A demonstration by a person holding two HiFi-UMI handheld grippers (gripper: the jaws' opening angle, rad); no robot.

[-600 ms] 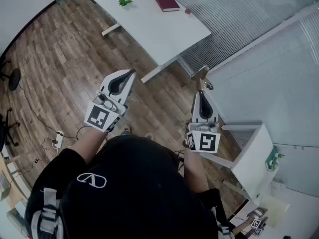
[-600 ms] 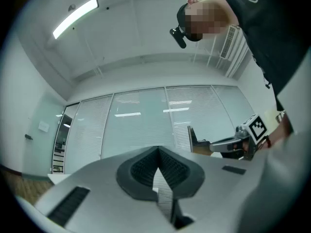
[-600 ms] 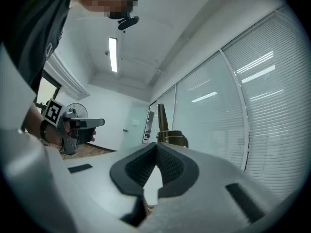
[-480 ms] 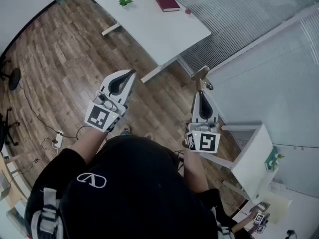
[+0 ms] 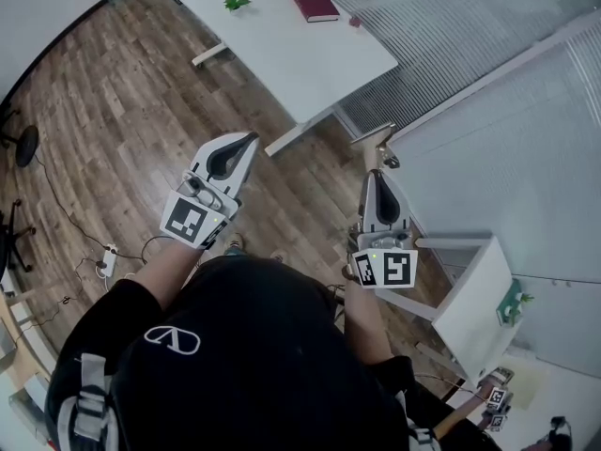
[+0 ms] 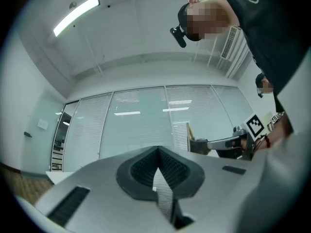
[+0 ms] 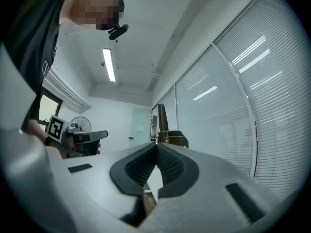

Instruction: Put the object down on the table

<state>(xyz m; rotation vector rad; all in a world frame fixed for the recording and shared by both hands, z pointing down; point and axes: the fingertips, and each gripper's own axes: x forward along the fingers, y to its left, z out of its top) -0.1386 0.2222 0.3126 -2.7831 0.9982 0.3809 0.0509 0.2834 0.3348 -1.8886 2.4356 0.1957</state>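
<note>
The person stands on a wooden floor (image 5: 113, 111), with one hand-held gripper in each hand. The right hand-held gripper (image 5: 374, 172) has its jaws pressed together at the tips, and they pinch a small tan and dark object (image 5: 377, 142) (I cannot tell what kind of tool it is). The object sticks out beyond the tips and hangs in the air above the floor, well apart from the white table (image 5: 300, 54). The left hand-held gripper (image 5: 252, 139) has its jaws closed together too, with nothing between them. On the far part of the table lies a dark red book (image 5: 313, 5).
</note>
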